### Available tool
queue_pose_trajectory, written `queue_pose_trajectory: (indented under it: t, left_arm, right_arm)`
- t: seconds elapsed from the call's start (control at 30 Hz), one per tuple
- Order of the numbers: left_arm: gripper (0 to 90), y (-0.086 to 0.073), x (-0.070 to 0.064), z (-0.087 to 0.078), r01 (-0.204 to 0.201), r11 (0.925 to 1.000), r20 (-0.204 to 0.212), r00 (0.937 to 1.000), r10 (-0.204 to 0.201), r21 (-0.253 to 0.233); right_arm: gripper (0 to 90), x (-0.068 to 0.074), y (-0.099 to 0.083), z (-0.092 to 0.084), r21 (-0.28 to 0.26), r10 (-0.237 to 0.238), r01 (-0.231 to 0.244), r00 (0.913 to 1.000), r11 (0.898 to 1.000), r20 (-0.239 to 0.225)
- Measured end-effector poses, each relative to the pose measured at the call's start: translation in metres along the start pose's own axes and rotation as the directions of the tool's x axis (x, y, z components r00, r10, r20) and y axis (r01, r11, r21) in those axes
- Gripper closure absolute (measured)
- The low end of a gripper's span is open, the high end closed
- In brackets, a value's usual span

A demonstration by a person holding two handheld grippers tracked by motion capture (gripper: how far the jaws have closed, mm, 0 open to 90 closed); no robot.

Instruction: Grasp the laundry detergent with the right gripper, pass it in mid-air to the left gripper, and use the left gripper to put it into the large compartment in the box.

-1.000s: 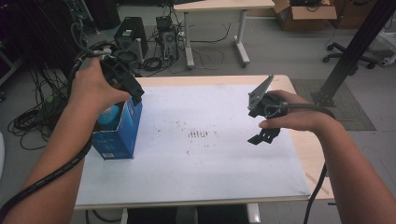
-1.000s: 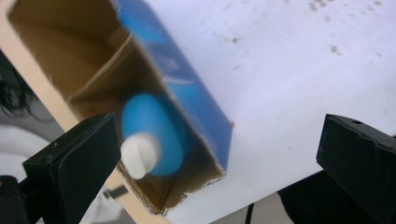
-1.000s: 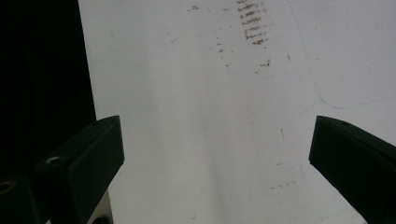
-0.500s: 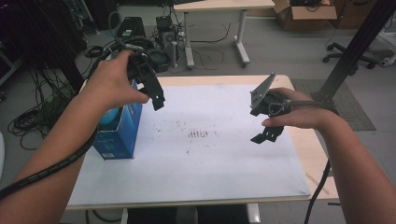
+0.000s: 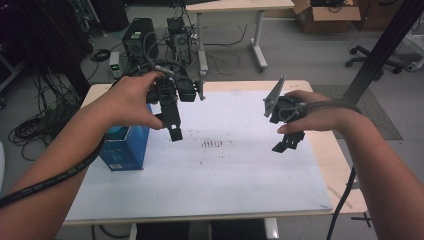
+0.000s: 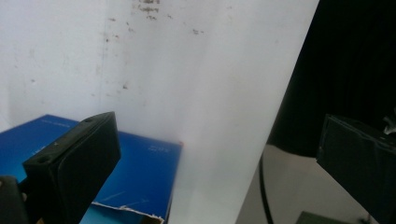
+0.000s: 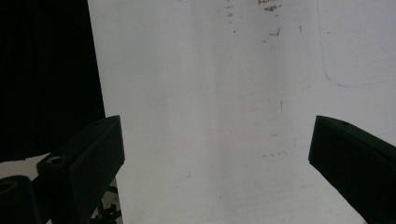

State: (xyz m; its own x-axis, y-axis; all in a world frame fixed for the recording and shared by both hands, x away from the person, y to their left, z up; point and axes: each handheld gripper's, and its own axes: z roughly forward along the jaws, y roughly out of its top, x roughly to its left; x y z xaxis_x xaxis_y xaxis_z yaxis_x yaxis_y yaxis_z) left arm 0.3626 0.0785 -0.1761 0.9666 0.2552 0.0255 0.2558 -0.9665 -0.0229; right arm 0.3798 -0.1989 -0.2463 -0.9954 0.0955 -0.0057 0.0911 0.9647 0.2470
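A blue cardboard box (image 5: 125,148) with a torn-open top stands near the left edge of the white table top (image 5: 225,175). My left gripper (image 5: 173,131) hangs in the air just right of the box, jaws pointing down and empty. In the left gripper view its jaws stand wide apart (image 6: 215,172), with the blue box (image 6: 140,172) below the left one. My right gripper (image 5: 287,144) hovers over the right part of the table. It is open too (image 7: 215,172), with only bare white surface (image 7: 210,93) between the jaws.
Faint brown smudges (image 5: 212,144) mark the middle of the table. Behind it, on the floor, stand computer towers (image 5: 135,42) with tangled cables, another desk (image 5: 240,7) and a cardboard box (image 5: 327,10). A black post (image 5: 380,55) rises at the right.
My left gripper has come off the top of the blue box and swung right, toward the table's middle. The right gripper has barely moved.
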Motion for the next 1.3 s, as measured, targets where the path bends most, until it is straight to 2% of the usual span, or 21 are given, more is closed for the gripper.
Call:
queue_pose_trajectory:
  t: [0.1, 0.17, 0.27, 0.33, 0.37, 0.47, 0.57, 0.63, 0.73, 0.97, 1.3]
  left_arm:
    - [0.2, 0.001, 0.000, 0.001, -0.037, 0.9993, 0.008, 0.9993, 0.037, 0.001]
    - [0.2, 0.002, -0.002, 0.003, -0.075, 0.9971, 0.003, 0.9971, 0.075, -0.004]
    - [0.2, 0.003, -0.005, 0.006, -0.107, 0.9941, 0.022, 0.9939, 0.108, -0.012]
    - [0.2, 0.003, -0.005, 0.009, -0.103, 0.9946, 0.031, 0.9942, 0.103, 0.003]
    - [0.2, 0.003, -0.004, 0.011, -0.109, 0.9939, 0.023, 0.9938, 0.109, 0.016]
    - [0.2, 0.002, -0.002, 0.015, -0.113, 0.9933, 0.020, 0.9935, 0.112, 0.026]
    - [0.2, 0.001, 0.001, 0.016, -0.102, 0.9947, 0.029, 0.9945, 0.101, 0.016]
    - [0.2, 0.001, 0.003, 0.018, -0.092, 0.9954, 0.016, 0.9957, 0.092, 0.027]
    - [0.2, 0.001, 0.004, 0.018, -0.087, 0.9959, 0.018, 0.9961, 0.086, 0.025]
    - [0.2, 0.000, 0.002, 0.014, -0.088, 0.9961, 0.017, 0.9960, 0.088, -0.002]
    - [0.2, 0.003, 0.000, 0.009, -0.098, 0.9952, 0.013, 0.9951, 0.098, -0.002]
  right_arm:
    - [3.7, -0.001, 0.002, 0.001, 0.020, 0.001, -0.001, 1.0000, 1.000, -0.002]
    - [3.6, 0.000, 0.002, 0.001, 0.013, -0.002, 0.002, 1.0000, 1.000, 0.003]
    - [3.8, 0.001, 0.003, 0.002, 0.002, -0.003, 0.003, 1.0000, 1.000, 0.004]
    - [3.6, 0.001, 0.002, 0.002, 0.000, 0.002, -0.002, 1.0000, 1.000, 0.002]
    - [3.6, 0.001, 0.002, 0.002, 0.005, 0.016, -0.016, 0.9999, 1.000, -0.002]
    - [3.7, -0.001, 0.001, 0.006, 0.017, 0.014, -0.014, 0.9999, 1.000, -0.008]
    - [3.6, -0.003, 0.001, 0.006, 0.023, 0.012, -0.011, 0.9999, 1.000, -0.012]
    - [3.9, -0.004, 0.001, 0.006, 0.022, 0.007, -0.007, 0.9999, 1.000, -0.013]
    - [3.8, -0.006, 0.001, 0.004, 0.019, 0.006, -0.006, 0.9999, 1.000, -0.012]
    - [3.7, -0.008, -0.002, 0.003, 0.018, 0.012, -0.012, 0.9999, 1.000, -0.012]
    - [3.6, -0.007, -0.004, 0.002, 0.018, 0.018, -0.018, 0.9998, 1.000, -0.010]
